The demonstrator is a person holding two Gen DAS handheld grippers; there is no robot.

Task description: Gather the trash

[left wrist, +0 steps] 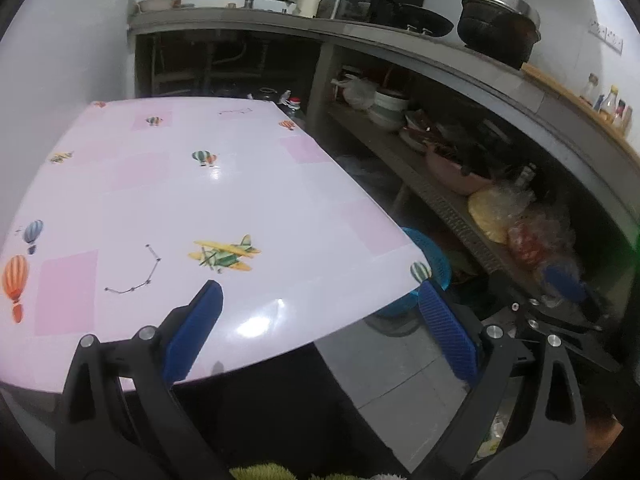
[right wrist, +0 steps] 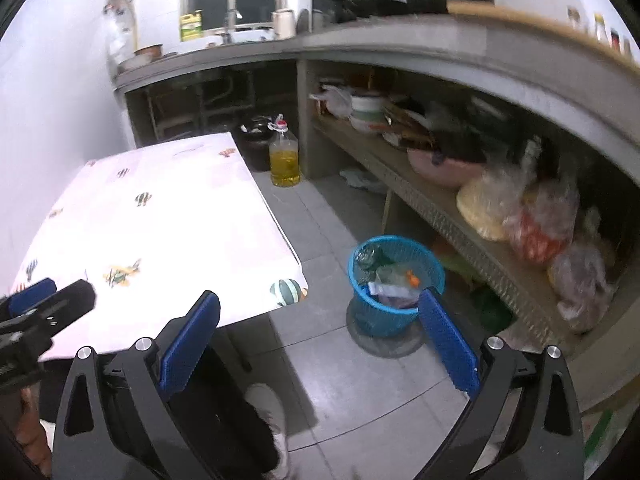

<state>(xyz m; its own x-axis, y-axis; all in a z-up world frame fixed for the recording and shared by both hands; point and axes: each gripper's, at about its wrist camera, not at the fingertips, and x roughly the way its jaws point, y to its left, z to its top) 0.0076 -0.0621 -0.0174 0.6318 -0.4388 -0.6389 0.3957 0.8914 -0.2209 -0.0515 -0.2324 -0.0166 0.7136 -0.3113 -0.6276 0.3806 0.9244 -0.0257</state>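
On the tiled floor at two o'clock from the table [right wrist: 168,216], a blue mesh plastic basket [right wrist: 394,280] holds crumpled wrappers [right wrist: 394,286]; no writing is legible. Glossy balloon-and-plane print covers the table. Left gripper [left wrist: 320,296] and right gripper [right wrist: 320,308] stand wide apart, ribbed blue pads empty.

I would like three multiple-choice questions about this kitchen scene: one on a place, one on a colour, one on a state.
1. Where is the basket?
A. on the table
B. on the floor
C. on the shelf

2. What colour is the basket?
A. blue
B. red
C. white

3. How is the right gripper?
A. shut on a bag
B. shut, empty
C. open, empty

Answers: 1 B, it stands on the floor tiles beside the table. 2 A, its mesh wall is blue. 3 C, its pads stand wide apart with nothing between.
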